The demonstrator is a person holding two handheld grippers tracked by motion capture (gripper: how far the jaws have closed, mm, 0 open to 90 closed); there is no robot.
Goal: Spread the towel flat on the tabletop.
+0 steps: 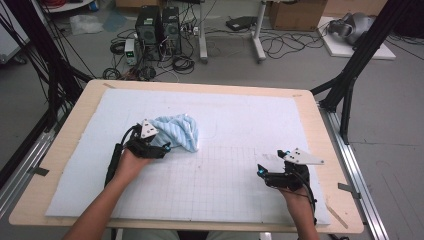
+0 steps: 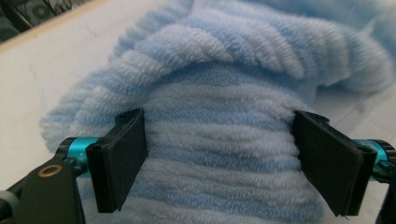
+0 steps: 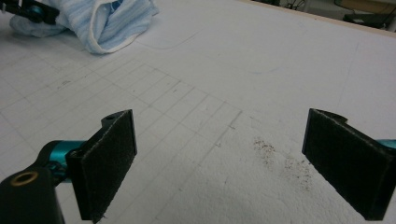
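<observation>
Crumpled light-blue striped terry towel (image 1: pixel 176 131): lying left of centre on white foam board (image 1: pixel 240 125). Left gripper (image 2: pixel 219 158): jaws spread wide, bracketing the towel's bulk, nothing clamped. Right gripper (image 3: pixel 224 163): spread wide, nothing held, well apart.

A pale wooden desk (image 1: pixel 70 131) carries a white foam board marked with a faint pencil grid (image 1: pixel 240 175). Beyond it lies a grey concrete floor (image 1: pixel 300 70), where two black computer towers (image 1: pixel 159 29) stand among tangled black cables (image 1: pixel 182 64). A brown cardboard box (image 1: pixel 296 14) sits farther back, and black metal frame struts (image 1: pixel 357 57) rise at the right.
</observation>
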